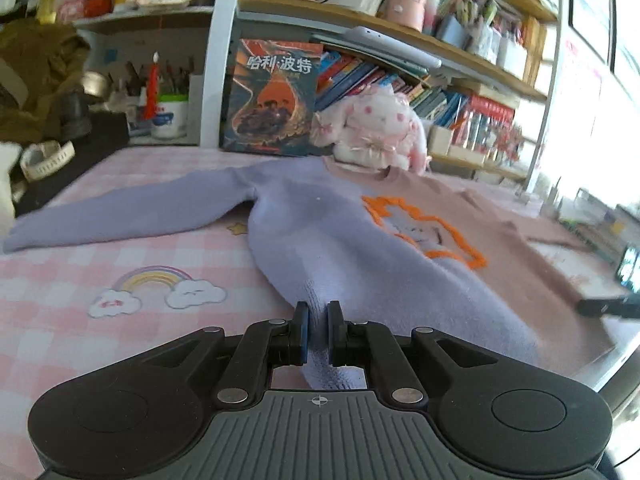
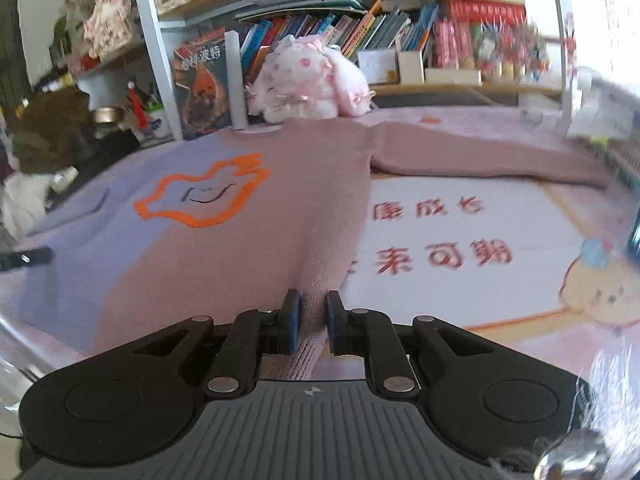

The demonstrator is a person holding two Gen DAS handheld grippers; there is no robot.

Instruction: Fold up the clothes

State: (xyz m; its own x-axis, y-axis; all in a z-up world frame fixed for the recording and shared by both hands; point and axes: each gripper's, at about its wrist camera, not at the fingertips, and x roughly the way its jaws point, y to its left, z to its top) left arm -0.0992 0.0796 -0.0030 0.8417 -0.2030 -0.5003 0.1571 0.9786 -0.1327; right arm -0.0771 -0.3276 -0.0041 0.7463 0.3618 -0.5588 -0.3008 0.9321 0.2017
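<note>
A two-tone sweater [image 1: 340, 240] lies spread flat, front up, on a worktop covered by a pink checked cloth [image 1: 80, 280], its lilac half toward the left tool and its dusty-pink half toward the right. An orange outlined motif [image 2: 204, 196] sits on the chest.

Left tool [image 1: 318, 330]: jaws drawn close together, clamped on the lilac hem corner, the knit bunched into a ridge between the pads. The lilac sleeve [image 1: 128, 212] stretches out flat to the left across the cloth, above a printed rainbow [image 1: 156, 284].

Right tool [image 2: 313, 326]: jaws likewise nearly together, clamped on the ribbed pink hem corner. The pink sleeve [image 2: 480, 160] extends to the right, above red printed characters [image 2: 432, 240] and a cartoon bear [image 2: 600, 288] on the cloth.

Behind the collar, just beside the neckline, rests a pink-and-white plush toy [image 2: 308, 80]; whether it touches the sweater cannot be told. Left of it a dark illustrated book [image 1: 272, 96] stands upright against a white shelf post [image 1: 216, 52]. Rows of books [image 2: 360, 36] fill the shelf behind. An olive-brown garment [image 1: 36, 76] and a cup of pens [image 1: 168, 108] crowd the far left edge of the worktop.
</note>
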